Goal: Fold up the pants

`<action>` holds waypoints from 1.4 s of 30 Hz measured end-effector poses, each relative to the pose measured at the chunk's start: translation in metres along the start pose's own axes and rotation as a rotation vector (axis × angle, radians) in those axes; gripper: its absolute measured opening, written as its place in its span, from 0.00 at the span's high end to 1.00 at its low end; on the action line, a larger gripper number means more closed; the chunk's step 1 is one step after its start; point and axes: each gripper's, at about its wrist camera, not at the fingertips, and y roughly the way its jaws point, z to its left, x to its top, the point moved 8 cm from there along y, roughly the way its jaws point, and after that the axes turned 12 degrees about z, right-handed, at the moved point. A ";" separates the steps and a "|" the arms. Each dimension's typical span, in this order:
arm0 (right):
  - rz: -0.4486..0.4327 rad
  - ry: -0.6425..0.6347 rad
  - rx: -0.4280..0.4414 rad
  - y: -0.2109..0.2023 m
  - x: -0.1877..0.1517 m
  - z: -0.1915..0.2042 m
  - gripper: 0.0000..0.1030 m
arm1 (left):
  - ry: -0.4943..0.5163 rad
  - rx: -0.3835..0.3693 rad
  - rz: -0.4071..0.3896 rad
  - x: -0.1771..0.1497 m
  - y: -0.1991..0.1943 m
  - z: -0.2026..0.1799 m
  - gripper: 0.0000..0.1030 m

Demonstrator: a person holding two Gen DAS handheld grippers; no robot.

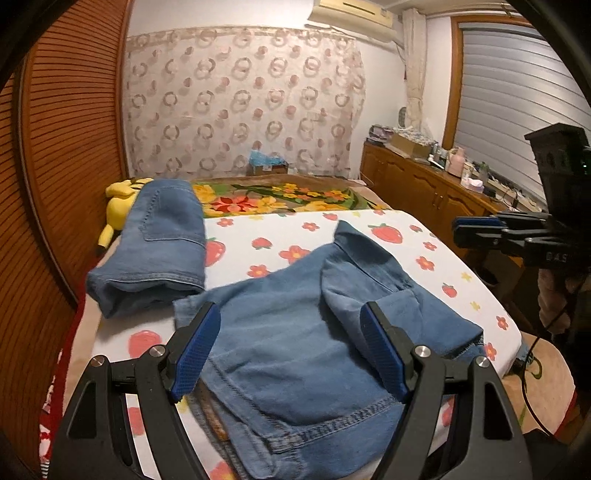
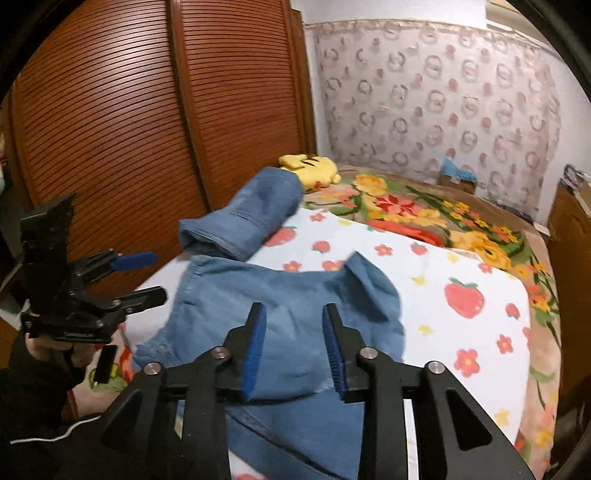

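Jeans (image 1: 295, 332) lie half folded on your sheet (image 1: 424, 236); left gripper (image 1: 291, 350) gapes wide, right gripper (image 2: 294, 349) narrower, both holding nothing.

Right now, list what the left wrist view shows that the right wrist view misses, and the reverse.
Only the left wrist view: the wall air conditioner and the cluttered wooden sideboard. Only the right wrist view: the second louvred wooden wardrobe door. Both: the blue denim pants being folded, a folded blue denim pair, the yellow plush toy and the strawberry-print sheet.
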 end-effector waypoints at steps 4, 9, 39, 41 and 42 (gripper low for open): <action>0.029 0.028 -0.039 0.019 0.012 0.012 0.63 | 0.027 -0.021 0.024 -0.002 0.012 -0.014 0.24; 0.079 0.083 -0.069 0.048 0.004 -0.004 0.60 | 0.068 -0.053 0.054 -0.008 0.026 -0.037 0.24; 0.074 0.062 0.011 0.098 0.054 0.000 0.94 | 0.154 -0.162 0.073 -0.034 0.018 -0.076 0.89; 0.048 0.029 0.029 0.089 0.065 0.013 0.94 | 0.134 -0.174 0.061 -0.040 0.006 -0.070 0.89; 0.037 0.016 0.040 0.085 0.070 0.020 0.94 | 0.128 -0.174 0.061 -0.044 0.002 -0.068 0.89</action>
